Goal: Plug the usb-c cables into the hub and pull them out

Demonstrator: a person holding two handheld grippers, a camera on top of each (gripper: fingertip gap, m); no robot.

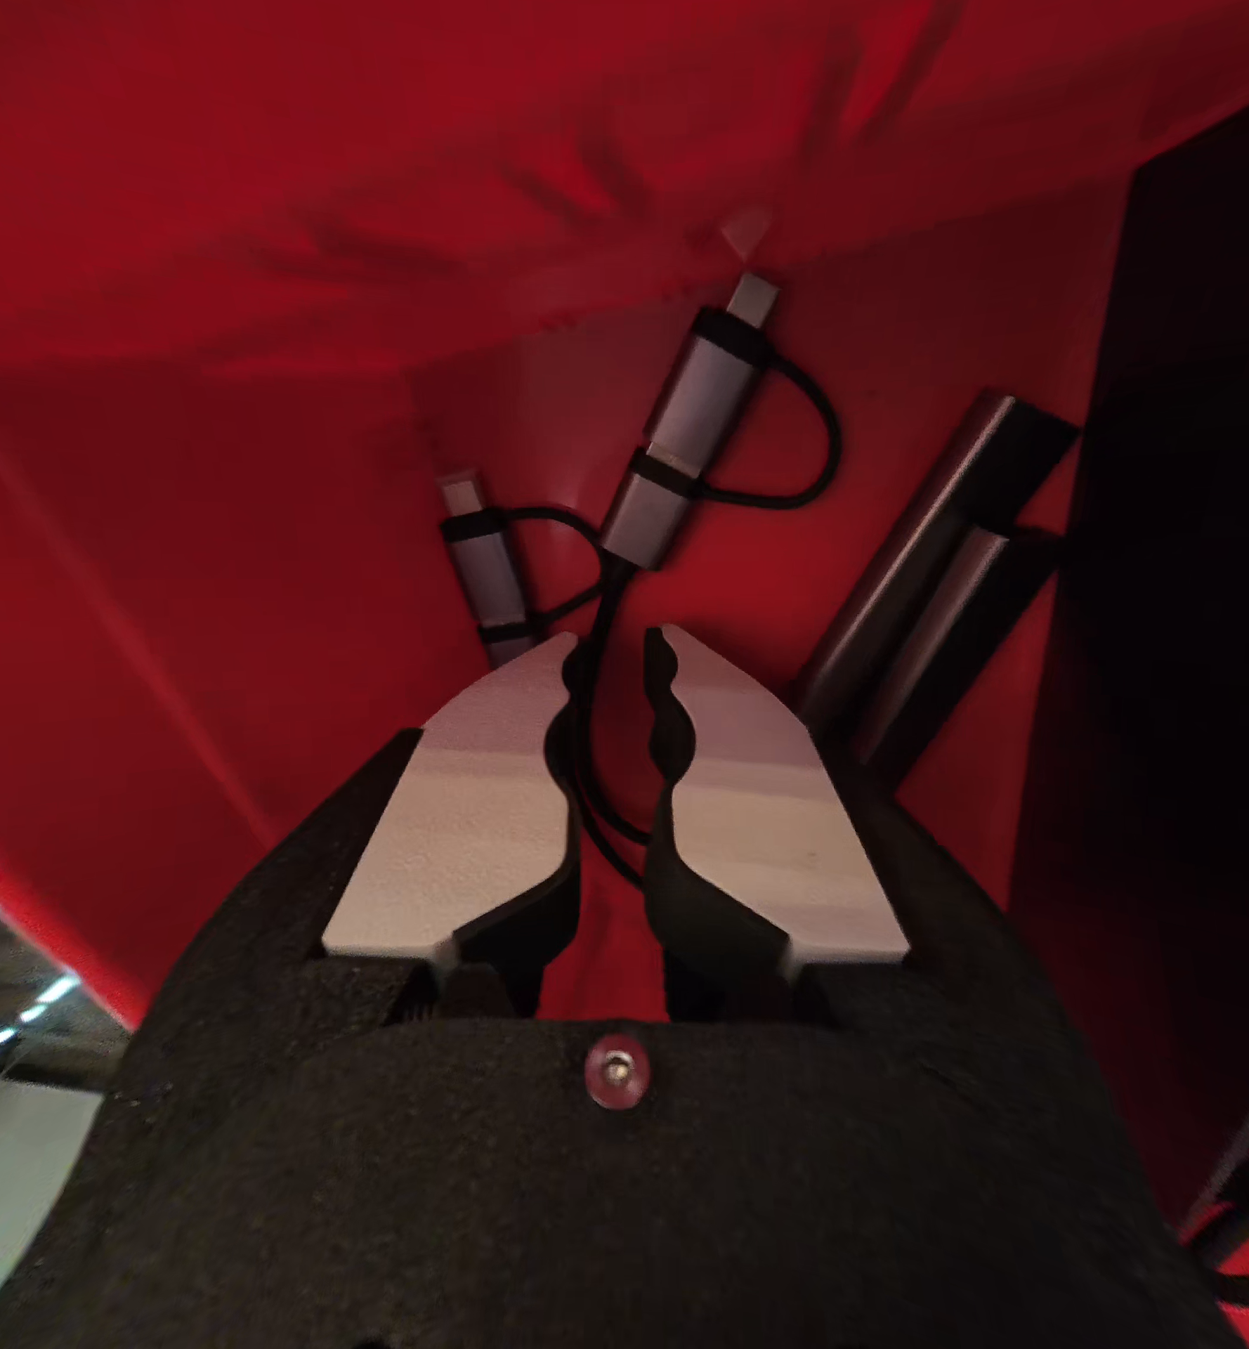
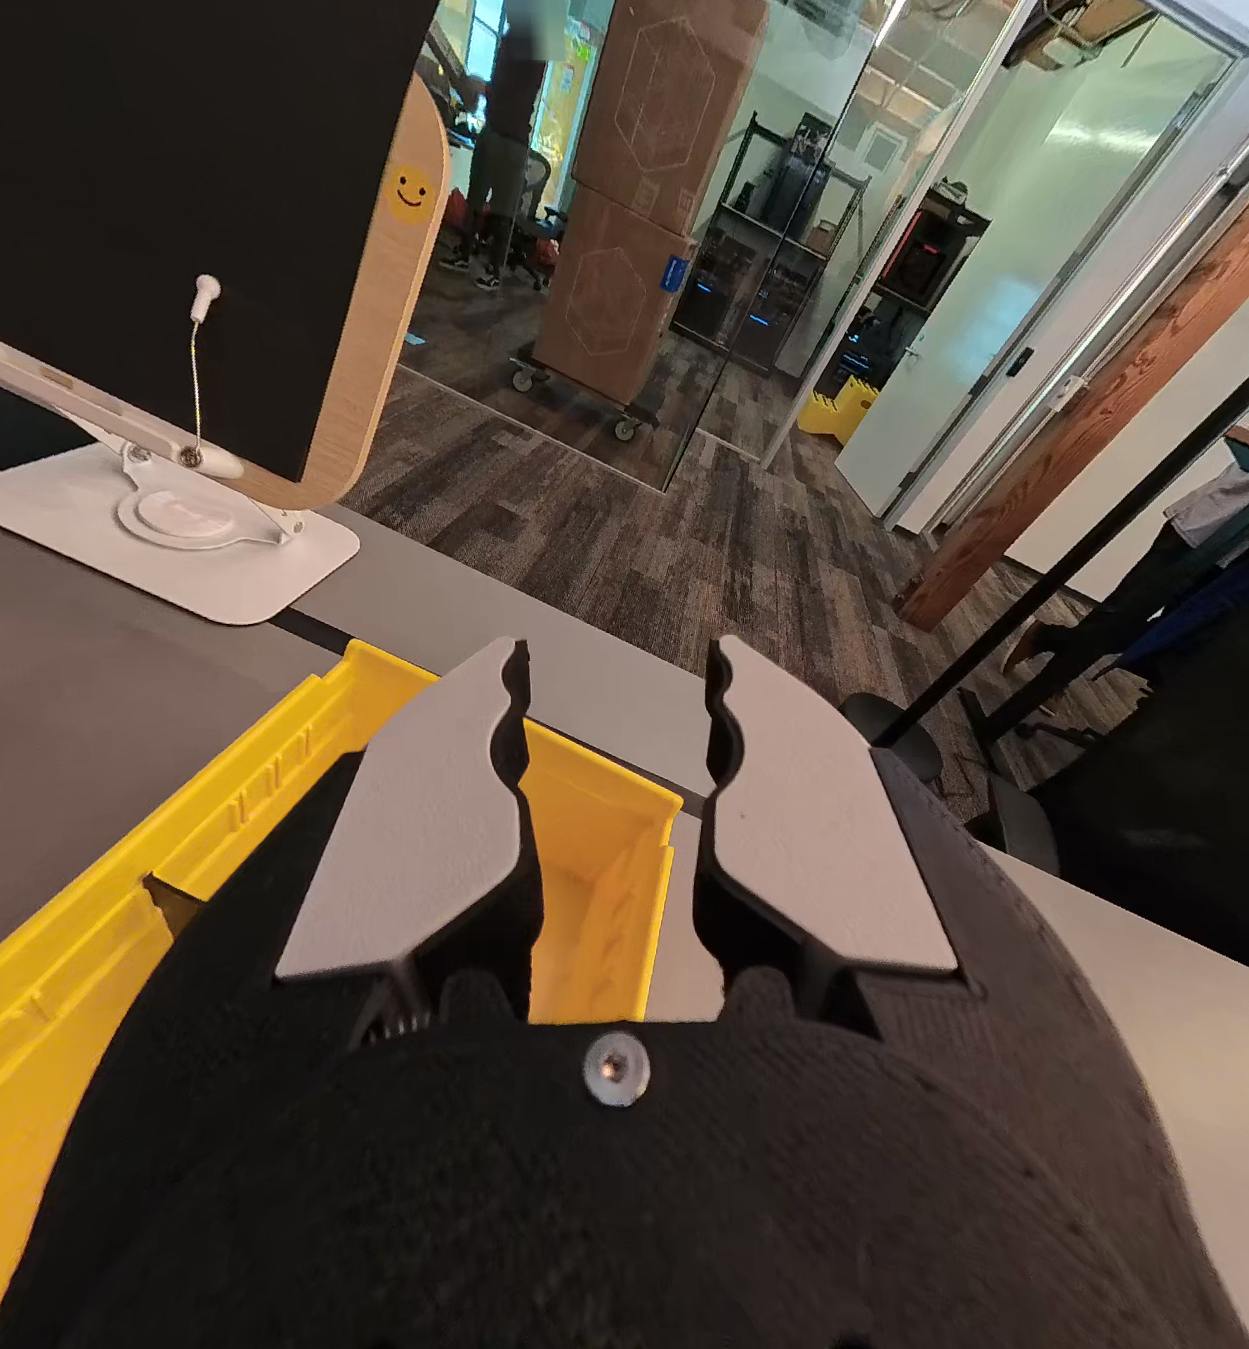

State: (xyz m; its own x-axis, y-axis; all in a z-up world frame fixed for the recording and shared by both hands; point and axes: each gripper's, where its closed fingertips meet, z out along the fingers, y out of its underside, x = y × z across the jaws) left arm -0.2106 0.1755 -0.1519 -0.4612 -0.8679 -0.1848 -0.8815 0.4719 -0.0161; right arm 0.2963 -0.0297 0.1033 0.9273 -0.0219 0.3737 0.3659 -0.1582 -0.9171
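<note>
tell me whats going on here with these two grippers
A person is working two handheld grippers. The left gripper is open over a red bin, with a black cable running between its fingers, not clamped. Ahead lie two grey usb-c connectors, both unplugged, and the dark hub to their right. The right gripper is open and empty above a yellow bin on a grey table.

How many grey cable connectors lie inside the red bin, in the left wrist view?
2. The larger grey connector lies ahead of the left gripper; the smaller grey connector lies left of it, partly behind the left fingertip. More may be hidden under the gripper.
</note>
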